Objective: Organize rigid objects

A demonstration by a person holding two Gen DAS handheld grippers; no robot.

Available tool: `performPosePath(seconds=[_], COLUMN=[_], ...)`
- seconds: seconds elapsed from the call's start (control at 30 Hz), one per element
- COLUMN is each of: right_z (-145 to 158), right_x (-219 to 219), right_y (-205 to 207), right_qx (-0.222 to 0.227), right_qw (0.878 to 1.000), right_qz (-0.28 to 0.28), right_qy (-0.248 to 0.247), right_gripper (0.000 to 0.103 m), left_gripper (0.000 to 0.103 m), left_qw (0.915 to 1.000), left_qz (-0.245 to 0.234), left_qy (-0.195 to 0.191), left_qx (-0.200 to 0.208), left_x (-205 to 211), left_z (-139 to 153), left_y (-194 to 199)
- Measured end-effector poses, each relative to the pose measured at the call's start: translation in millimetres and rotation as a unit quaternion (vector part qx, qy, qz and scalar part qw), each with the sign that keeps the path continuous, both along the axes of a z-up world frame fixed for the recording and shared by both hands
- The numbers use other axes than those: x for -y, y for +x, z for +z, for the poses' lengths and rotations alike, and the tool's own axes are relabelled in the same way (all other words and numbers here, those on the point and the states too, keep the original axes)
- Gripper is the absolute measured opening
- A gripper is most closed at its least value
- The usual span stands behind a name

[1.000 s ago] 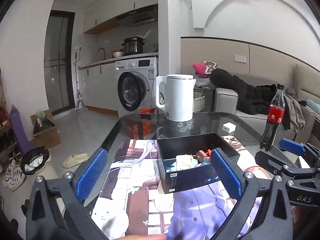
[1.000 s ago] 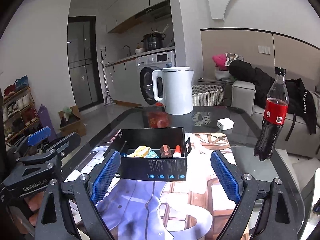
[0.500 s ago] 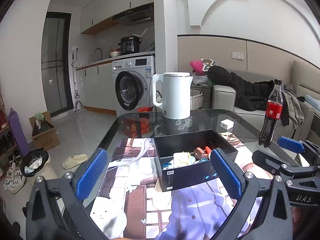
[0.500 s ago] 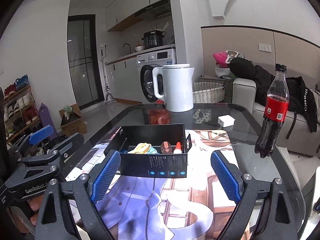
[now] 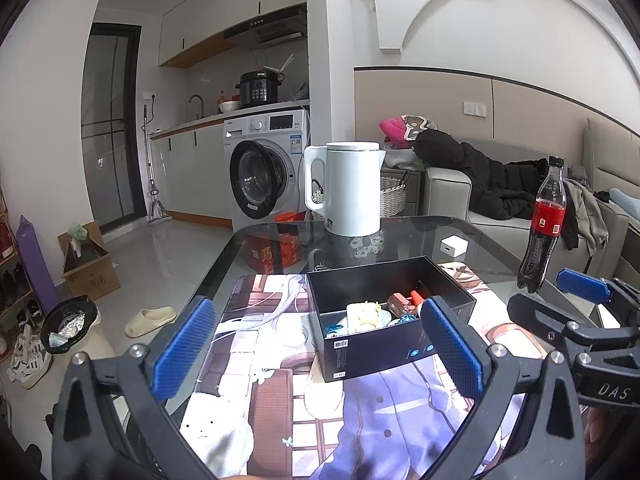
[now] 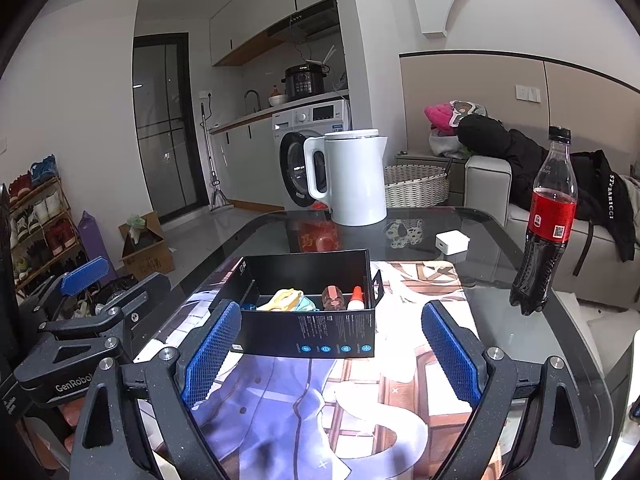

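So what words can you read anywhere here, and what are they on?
"GenRobo", cut off: on the left gripper.
"DAS": on the right gripper.
"STARRICCI": on the black jacket on the sofa.
Black box: white print and blue icons, too small.
Cola bottle label: too blurred.
Washing machine and cooker: unreadable.

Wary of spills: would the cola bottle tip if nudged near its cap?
Probably: the dark plastic cola bottle is tall on a narrow base. The smooth glass table might let it slide instead. Liquid fills most of it, adding weight.
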State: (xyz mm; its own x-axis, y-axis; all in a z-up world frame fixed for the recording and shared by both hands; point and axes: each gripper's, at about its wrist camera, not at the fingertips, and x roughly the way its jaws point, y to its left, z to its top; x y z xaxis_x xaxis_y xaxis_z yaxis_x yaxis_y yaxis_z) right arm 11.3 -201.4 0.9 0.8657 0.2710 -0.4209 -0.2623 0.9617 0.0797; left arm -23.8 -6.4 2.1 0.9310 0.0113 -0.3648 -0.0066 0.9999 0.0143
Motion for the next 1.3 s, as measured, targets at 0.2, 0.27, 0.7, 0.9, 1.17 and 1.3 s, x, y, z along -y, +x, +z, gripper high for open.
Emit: performPosePath(seconds=[0.2, 0.27, 0.7, 0.9, 1.17, 1.3], right_z=[0.6, 0.7, 0.7, -0.6, -0.8, -1.0], right_x=[-2.1, -2.1, -3.2, -5.7, -6.1, -6.1], right_y=[-1.5, -1.5, -3.3, -2.9, -3.2, -2.6], right_qx=[0.002, 0.002, -0.001, -0.006, -0.006, -0.005], right_qw=[1.0, 1.0, 1.0, 1.0, 1.0, 1.0], right_qz=[0.003, 0.002, 0.009, 0.014, 0.013, 0.013], right_qy=[-0.003, -0.002, 0.0, -0.002, -0.003, -0.003], right_gripper=[0.093, 0.093, 0.093, 0.093, 0.093, 0.093], left_gripper=[0.103, 0.103, 0.103, 0.103, 0.103, 0.103], left_qw=[1.0, 1.0, 1.0, 1.0, 1.0, 1.0], left_qz=[0.0, 0.001, -0.003, -0.001, -0.001, -0.001], left_qy=[0.005, 0.004, 0.004, 0.004, 0.003, 0.004], left_qx=[0.003, 0.003, -0.005, -0.007, -0.008, -0.009], left_x=[2.3, 2.4, 3.5, 4.3, 4.3, 4.5], left_z=[1.1, 1.3, -0.1, -0.8, -1.9, -2.0], left_y=[-0.8, -0.2, -0.1, 0.6, 0.9, 1.0])
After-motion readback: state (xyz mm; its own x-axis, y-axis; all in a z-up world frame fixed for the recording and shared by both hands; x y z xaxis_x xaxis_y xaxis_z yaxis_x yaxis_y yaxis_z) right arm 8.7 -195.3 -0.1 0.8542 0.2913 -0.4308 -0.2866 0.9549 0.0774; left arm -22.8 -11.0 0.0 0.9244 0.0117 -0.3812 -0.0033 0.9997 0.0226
